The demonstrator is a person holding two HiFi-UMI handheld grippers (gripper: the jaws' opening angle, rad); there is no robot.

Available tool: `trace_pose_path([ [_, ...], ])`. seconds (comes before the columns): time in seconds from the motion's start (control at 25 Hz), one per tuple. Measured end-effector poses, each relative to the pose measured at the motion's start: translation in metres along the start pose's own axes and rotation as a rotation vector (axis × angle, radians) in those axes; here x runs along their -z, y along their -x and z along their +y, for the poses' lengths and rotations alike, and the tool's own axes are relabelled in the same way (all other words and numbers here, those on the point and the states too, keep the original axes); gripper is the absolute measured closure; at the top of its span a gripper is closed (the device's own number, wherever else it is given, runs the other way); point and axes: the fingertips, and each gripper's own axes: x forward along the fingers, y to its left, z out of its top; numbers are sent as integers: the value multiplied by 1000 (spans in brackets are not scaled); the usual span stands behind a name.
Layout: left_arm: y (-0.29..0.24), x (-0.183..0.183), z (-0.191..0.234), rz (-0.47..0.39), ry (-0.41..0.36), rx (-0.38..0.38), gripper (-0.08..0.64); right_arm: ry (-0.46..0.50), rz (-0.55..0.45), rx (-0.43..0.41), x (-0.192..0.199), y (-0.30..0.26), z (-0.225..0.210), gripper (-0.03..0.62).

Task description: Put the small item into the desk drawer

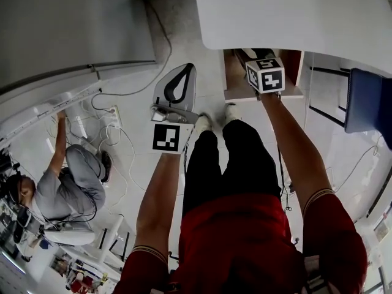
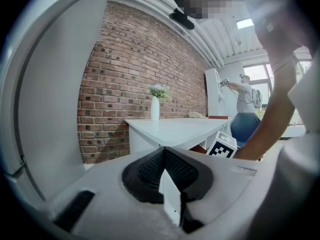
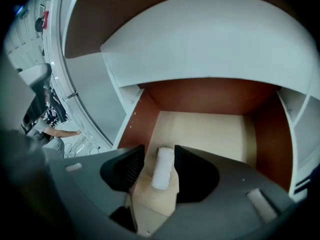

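Looking steeply down past a red shirt and black trousers at a white desk [image 1: 294, 11] with its drawer [image 1: 234, 78] pulled out.

Right gripper [image 3: 159, 150]: poised over the open drawer, pointing down into it, jaws spread wide, gripping nothing. Between those jaws, lying flat on the pale drawer floor near the front: the small item [image 3: 162, 169], a short white roll. No pad pressing on it; close to the right-hand pad, with a clear gap on the other side. Already inside the drawer, then, and by all appearances let go.

Left gripper [image 2: 164, 151]: held out level, off to the side of the drawer, jaws closed tip to tip, empty. Beyond it, a brick wall [image 2: 125, 84] and a white vase [image 2: 155, 108] on the white tabletop.

Judged step: backing out of the drawer after the drop. To do it well:
- Keep the jaws fully spread.
- Lift up and back along the line of the jaws, not sideways, so as not to nudge the roll with the nearer pad or set it rolling.
- Mind the desk top overhanging the drawer and the reddish-brown side walls on the way out.
- Once clear, check for anything standing above the drawer rim.
- If closing up, push the drawer front slowly, to avoid sending the roll sliding.
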Motion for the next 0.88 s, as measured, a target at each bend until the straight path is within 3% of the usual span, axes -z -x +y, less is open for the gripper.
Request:
trace_pose_path([
  [0.32, 11, -28, -12, -27, -9, 43, 556, -3, -94, -49, -36, 62, 31, 414],
  [0.88, 53, -111, -46, -127, -5, 80, 556, 15, -384, -165, -132, 215, 107, 497],
])
